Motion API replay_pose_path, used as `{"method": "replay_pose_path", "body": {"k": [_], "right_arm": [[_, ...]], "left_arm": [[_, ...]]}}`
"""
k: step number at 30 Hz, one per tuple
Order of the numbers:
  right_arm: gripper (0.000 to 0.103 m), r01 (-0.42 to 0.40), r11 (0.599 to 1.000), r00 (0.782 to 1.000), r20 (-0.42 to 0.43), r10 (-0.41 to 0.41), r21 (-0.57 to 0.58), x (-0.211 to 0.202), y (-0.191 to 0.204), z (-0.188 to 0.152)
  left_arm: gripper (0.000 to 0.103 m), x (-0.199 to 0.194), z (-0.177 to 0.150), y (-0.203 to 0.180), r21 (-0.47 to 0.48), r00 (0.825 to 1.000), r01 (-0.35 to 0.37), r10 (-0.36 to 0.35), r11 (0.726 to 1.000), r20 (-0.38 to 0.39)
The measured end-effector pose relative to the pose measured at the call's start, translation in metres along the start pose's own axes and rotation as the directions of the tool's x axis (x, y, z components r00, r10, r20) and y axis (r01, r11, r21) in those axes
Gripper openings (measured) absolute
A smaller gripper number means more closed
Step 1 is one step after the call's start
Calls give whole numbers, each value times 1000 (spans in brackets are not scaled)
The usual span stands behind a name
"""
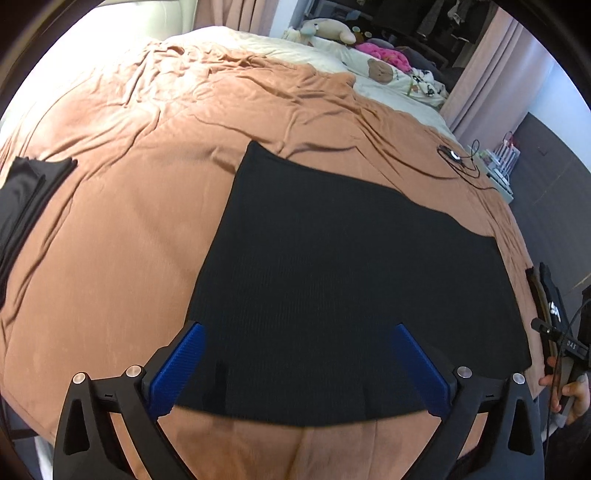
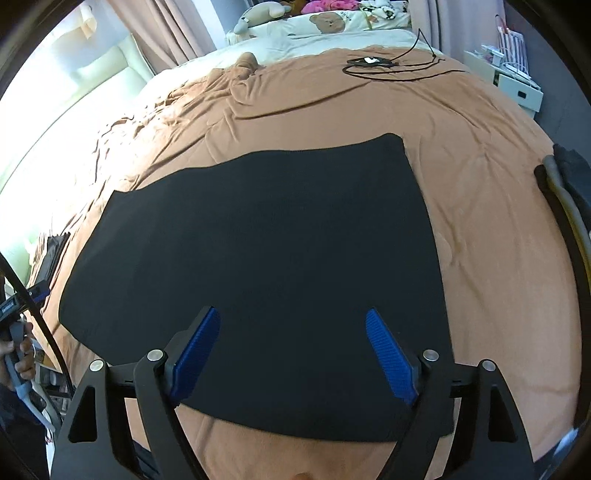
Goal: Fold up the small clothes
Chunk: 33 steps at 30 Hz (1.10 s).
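Observation:
A black ribbed garment (image 1: 332, 280) lies spread flat on the tan bedspread (image 1: 129, 206); it also shows in the right wrist view (image 2: 258, 258). My left gripper (image 1: 297, 328) is open and empty, its blue pads (image 1: 181, 365) hovering over the garment's near left part. My right gripper (image 2: 291, 317) is open and empty over the garment's near right part, with blue pads (image 2: 391, 358) wide apart. The right hand's tool shows at the left view's right edge (image 1: 565, 350).
A folded black cloth (image 1: 26, 199) lies at the far left of the bed. A black cable with a small device (image 2: 373, 62) lies on the spread beyond the garment. Pillows and plush toys (image 1: 332, 29) sit at the head. Dark items (image 2: 569, 192) lie at the bed's right edge.

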State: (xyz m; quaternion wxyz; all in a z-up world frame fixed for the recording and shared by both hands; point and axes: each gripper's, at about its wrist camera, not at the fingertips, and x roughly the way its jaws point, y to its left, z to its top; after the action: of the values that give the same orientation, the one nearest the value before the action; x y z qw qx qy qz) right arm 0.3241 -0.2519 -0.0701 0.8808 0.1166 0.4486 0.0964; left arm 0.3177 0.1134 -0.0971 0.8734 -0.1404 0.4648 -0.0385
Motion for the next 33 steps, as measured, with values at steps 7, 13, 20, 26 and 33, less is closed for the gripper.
{"method": "replay_pose_path", "body": {"k": [7, 13, 20, 26, 33], "right_arm": [[93, 130, 991, 991, 15, -131, 27, -6, 22, -22], [96, 141, 987, 990, -20, -140, 72, 2, 35, -42], [96, 52, 998, 998, -28, -51, 45, 12, 49, -58], [96, 24, 999, 999, -24, -24, 26, 18, 60, -64], [96, -27, 1000, 1000, -5, 27, 16, 20, 65, -72]], "left_arm": [[102, -15, -28, 7, -7, 1000, 27, -27, 1000, 6], [102, -20, -53, 25, -53, 1000, 25, -26, 998, -18], [100, -19, -73, 48, -134, 997, 68, -71, 989, -20], [92, -16, -75, 65, -217, 994, 100, -106, 971, -14], [74, -1, -71, 84, -328, 989, 134, -145, 935, -7]]}}
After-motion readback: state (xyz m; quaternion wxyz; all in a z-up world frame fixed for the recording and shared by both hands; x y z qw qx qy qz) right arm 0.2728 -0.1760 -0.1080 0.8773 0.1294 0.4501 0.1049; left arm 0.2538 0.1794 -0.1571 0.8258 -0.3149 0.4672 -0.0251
